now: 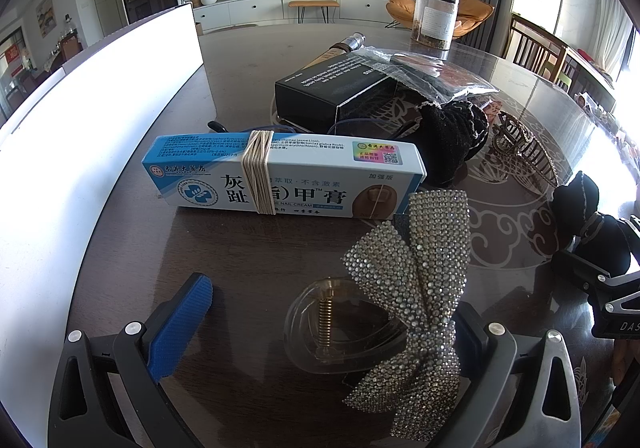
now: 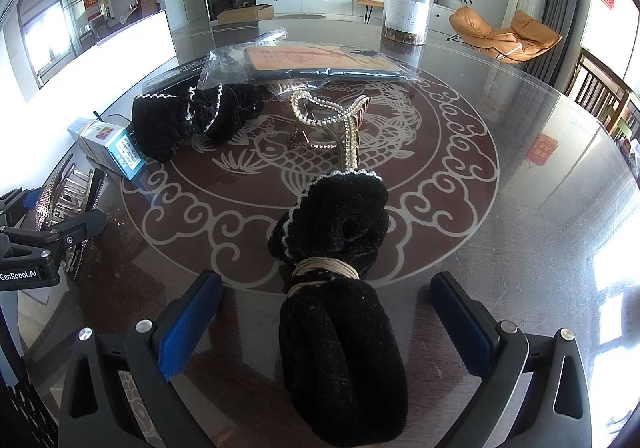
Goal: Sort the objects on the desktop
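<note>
My left gripper [image 1: 320, 328] is open around a rhinestone bow hair clip [image 1: 416, 308] with a clear claw [image 1: 340, 324]; it shows at the left of the right wrist view [image 2: 68, 199]. Beyond it lies a blue and white nail cream box [image 1: 280, 175] wound with rubber bands. My right gripper [image 2: 324, 320] is open around a black velvet scrunchie [image 2: 336, 288] tied with a tan band, which lies between the fingers. A second black scrunchie [image 2: 192, 119] and a pearl claw clip [image 2: 332, 123] lie further out on the glass table [image 2: 520, 167].
A black box [image 1: 332, 87], a plastic bag with a flat packet [image 2: 320, 63] and a clear jar [image 2: 408, 11] stand at the back. A white board [image 1: 100, 107] stands at the left. Chairs [image 2: 600, 95] line the table's right edge.
</note>
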